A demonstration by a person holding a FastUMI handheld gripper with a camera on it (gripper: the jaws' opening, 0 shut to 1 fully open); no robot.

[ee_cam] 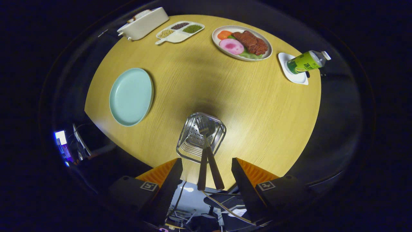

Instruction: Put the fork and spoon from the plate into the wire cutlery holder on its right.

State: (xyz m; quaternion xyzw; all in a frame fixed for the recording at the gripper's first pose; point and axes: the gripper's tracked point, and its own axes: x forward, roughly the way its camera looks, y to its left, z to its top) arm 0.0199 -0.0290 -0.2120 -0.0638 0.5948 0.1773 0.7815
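Note:
The wire cutlery holder [201,137] stands near the front edge of the round wooden table [244,106]. Two brown-handled utensils, the fork and spoon [209,169], stand inside it, their handles leaning back toward me between my fingers. My gripper [206,175] is open above and just behind the holder, and neither finger touches the handles. The light blue plate [131,96] lies bare, left of the holder and further away. I cannot tell which handle belongs to the fork and which to the spoon.
At the far side sit a plate of meat and vegetables [242,42], a divided dish of grains [180,31] and a white box [143,23]. A green bottle [305,62] rests on a small white dish [294,72] at the far right. Chairs and cables show below the table's front edge.

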